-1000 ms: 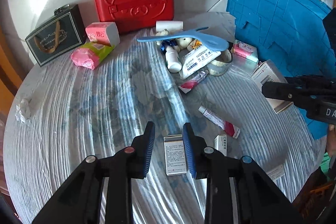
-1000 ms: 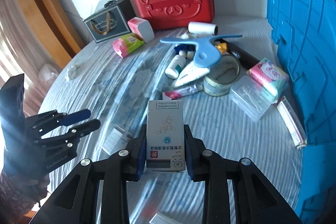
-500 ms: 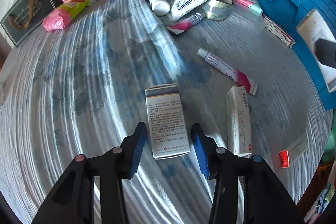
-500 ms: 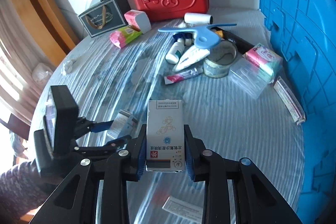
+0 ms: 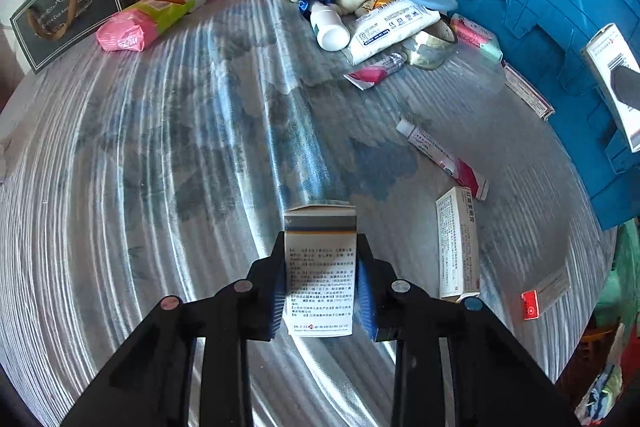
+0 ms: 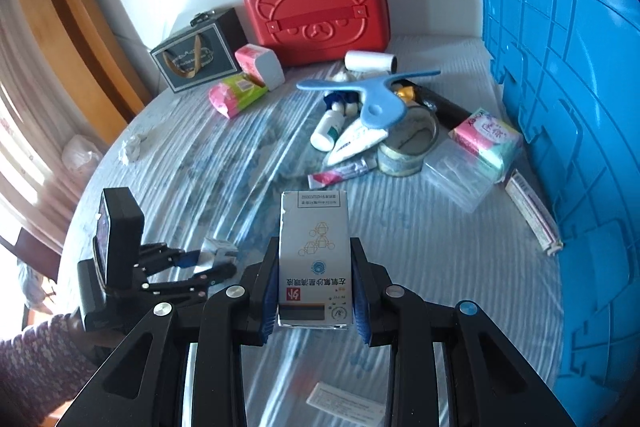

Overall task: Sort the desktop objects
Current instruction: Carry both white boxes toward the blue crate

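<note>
At the left edge of the round table [image 6: 400,235], covered in a striped blue-grey cloth, a patterned sleeve [image 6: 36,351] cut off by the frame leads to the left gripper [image 5: 322,251]. Its jaws have just been closing, and the blue pads now press both sides of a small white medicine box with printed text [image 5: 320,283]. In the right wrist view that box is only a pale, blurred end between the fingers.

Along the far edge, from left to right, stand a dark gift box with a ribbon handle [image 6: 198,57], a pink tissue pack [image 6: 260,65], a pink-and-green wrapped pack [image 6: 236,95] and a red hard case embossed with a bear face [image 6: 318,15]; the left wrist view cuts off the top of that case. Further right lies a heap: a light blue plastic shoehorn-like tool [image 6: 376,99] over a white bottle [image 6: 328,129], a white sachet [image 6: 356,141] and a tape roll [image 6: 404,143], with small things beneath too covered to make out.

Near the front edge the right gripper [image 6: 316,255] grips a taller white carton with a hexagon drawing [image 6: 314,255], clamped between its pads above the cloth. A white-and-pink tube [image 5: 444,155] and a narrow white box [image 5: 456,243] lie flat to its left. At the right edge stands a blue plastic crate [image 6: 568,107], partly out of frame.
</note>
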A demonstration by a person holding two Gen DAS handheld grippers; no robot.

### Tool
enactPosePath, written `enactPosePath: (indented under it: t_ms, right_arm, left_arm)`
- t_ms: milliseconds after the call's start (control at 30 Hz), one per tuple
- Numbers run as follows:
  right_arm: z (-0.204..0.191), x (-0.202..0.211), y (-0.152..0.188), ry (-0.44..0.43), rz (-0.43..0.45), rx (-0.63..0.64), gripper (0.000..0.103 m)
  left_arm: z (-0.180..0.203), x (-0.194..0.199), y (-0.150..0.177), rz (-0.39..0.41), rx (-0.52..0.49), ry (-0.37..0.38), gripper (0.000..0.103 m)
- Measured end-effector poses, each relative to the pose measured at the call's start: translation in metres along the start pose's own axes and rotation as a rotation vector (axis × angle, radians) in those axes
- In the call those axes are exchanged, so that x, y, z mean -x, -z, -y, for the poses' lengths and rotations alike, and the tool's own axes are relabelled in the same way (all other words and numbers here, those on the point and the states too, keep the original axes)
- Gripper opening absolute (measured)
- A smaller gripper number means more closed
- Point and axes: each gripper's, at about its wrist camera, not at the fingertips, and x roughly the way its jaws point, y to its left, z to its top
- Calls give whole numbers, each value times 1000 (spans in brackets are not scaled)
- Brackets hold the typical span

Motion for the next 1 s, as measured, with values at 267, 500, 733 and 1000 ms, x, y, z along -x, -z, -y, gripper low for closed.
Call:
enactPosePath:
  t_ms: [267,500,733,1000]
  right_arm:
    - [-23,3,1,-21,10,29,30]
    - [-24,14,-1,-26,35,20,30]
    - [-31,37,-10,-19,94,32,30]
    - [-8,151,-25,54,331,-48,30]
  left_arm:
    - [10,36,-11,83,-53,26,29]
    - [11,77,-19,155,-97,-13,29]
    - [32,115,-34,204,-168,-17,29]
    - [115,193,-88,404,-330,62,29]
